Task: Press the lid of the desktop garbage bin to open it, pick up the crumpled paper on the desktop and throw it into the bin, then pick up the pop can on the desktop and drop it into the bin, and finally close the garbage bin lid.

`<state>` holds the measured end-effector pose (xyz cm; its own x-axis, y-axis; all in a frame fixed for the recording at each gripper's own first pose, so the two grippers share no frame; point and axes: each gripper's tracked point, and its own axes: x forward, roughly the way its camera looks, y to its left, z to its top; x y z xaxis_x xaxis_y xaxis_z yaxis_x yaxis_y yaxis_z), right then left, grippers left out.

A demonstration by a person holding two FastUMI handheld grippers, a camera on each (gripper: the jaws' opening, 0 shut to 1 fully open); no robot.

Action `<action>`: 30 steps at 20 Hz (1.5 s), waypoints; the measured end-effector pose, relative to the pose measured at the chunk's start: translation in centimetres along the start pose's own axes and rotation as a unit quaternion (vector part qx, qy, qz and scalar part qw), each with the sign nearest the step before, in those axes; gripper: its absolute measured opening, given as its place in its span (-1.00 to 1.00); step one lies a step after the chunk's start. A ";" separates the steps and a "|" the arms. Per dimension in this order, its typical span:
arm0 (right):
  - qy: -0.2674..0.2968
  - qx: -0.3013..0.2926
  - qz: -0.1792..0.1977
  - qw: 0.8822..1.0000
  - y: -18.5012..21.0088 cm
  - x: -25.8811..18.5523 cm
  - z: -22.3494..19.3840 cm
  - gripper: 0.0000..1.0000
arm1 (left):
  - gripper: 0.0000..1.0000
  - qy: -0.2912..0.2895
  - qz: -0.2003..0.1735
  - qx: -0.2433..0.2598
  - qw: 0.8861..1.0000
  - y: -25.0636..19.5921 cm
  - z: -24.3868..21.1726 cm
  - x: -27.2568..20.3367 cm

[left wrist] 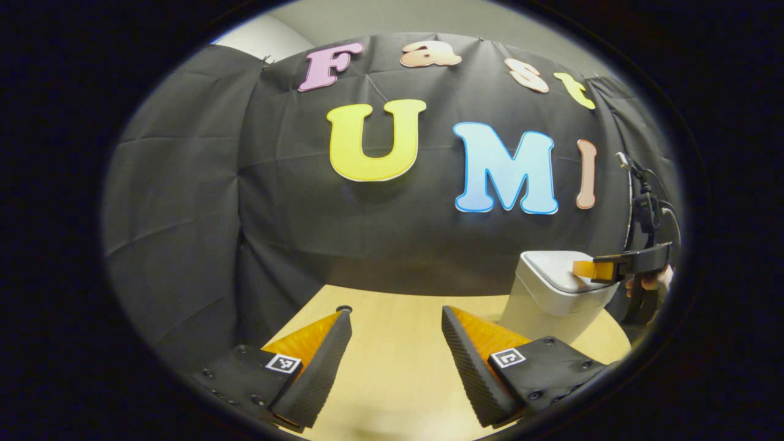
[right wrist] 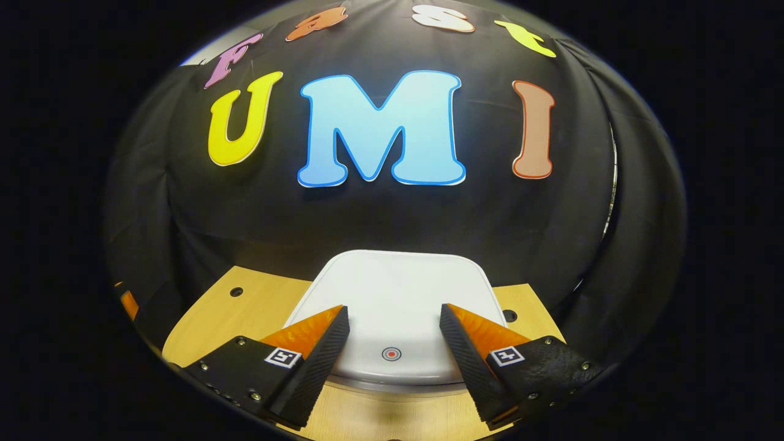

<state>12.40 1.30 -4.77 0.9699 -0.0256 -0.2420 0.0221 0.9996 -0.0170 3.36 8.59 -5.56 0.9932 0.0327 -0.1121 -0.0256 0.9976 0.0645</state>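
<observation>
At the lower left of the left gripper view, the left gripper point(left wrist: 397, 318) hangs over bare wooden desktop point(left wrist: 392, 367), its two fingers set well apart with nothing between them. Farther right in that view stands the garbage bin point(left wrist: 554, 300), a pale, squat box with its lid point(left wrist: 554, 269) down, so what it holds cannot be told. At the right edge, the right gripper point(left wrist: 585, 269) reaches in over the lid's top, and part of a hand point(left wrist: 652, 282) shows behind it.

Across the right gripper view, the same lid point(right wrist: 398, 294) sits at lower centre, flat and closed. The right gripper point(right wrist: 394, 318) is poised above it, fingers spread apart and gripping nothing, with a small round mark point(right wrist: 391, 353) on the lid's near edge lying between them.

The lid looks like smooth, stiff plastic, likely slippery under the pads, and the bin itself seems light enough to skate or tip. A straight downward press on that mark, rather than a grasp, seems the right way to open it. Whether a fingertip already touches the lid cannot be told.
</observation>
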 end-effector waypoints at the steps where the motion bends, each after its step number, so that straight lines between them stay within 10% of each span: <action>1: -0.004 0.000 -0.001 1.000 0.0 0.0 0.1 0.92 | 0.93 0.001 0.001 -0.001 1.000 0.1 0.0 0.1; 30: -0.122 0.009 -0.011 0.992 0.1 0.1 -1.3 0.95 | 1.00 0.008 -0.010 -0.011 1.000 -0.7 -0.6 0.6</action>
<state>12.14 1.38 -6.01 0.9990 -0.0454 0.0006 0.0454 0.9990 -0.0012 3.93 7.99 -6.27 0.9914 0.0145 -0.1298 -0.0093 0.9992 0.0399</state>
